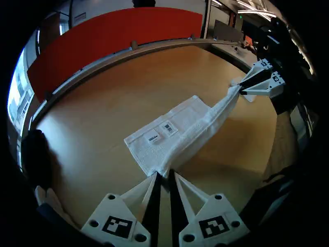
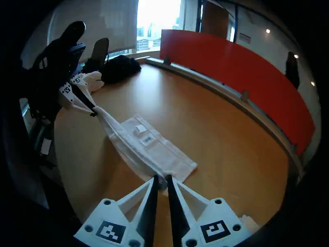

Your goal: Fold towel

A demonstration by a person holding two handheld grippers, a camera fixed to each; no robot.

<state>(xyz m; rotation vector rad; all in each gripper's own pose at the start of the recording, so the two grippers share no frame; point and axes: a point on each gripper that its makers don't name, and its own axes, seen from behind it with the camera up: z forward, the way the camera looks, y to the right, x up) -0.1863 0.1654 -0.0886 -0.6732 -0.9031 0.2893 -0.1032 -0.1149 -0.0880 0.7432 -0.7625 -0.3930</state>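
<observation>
Left gripper: white two-finger hand-held tool, fingers pressed together on one end corner of the white rectangular terry-cloth towel.
Right gripper: same build, pinching the towel's opposite end corner.
Towel edge: one long edge is lifted and stretched between the two grippers.
Towel body: the rest lies flat, two small tags facing up.
Table: light-brown wood, directly under the towel.
Partition: red panel, well beyond the towel.
</observation>
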